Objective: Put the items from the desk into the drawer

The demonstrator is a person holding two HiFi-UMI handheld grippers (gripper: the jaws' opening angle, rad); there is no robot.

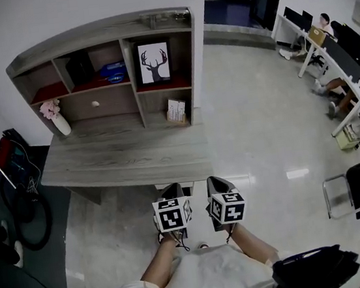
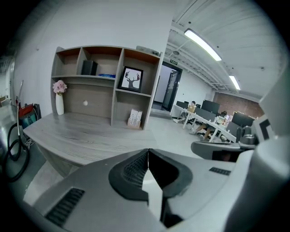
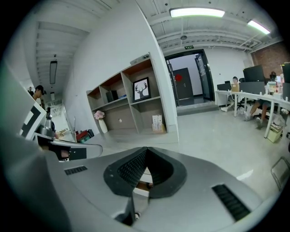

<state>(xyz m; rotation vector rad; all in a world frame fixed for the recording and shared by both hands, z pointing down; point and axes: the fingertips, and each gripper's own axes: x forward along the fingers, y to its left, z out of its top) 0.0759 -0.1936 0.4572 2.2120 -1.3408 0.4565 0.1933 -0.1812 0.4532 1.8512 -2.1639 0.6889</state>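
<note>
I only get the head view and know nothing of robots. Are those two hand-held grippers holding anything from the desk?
Observer: No. The left gripper view shows the left hand-held gripper with jaws together, nothing between them.
Operator: And the other?
Observer: The right gripper view shows the right hand-held gripper shut and empty too.
Operator: What's above that dark doorway?
Observer: A small green sign, seen only from the gripper views.
</note>
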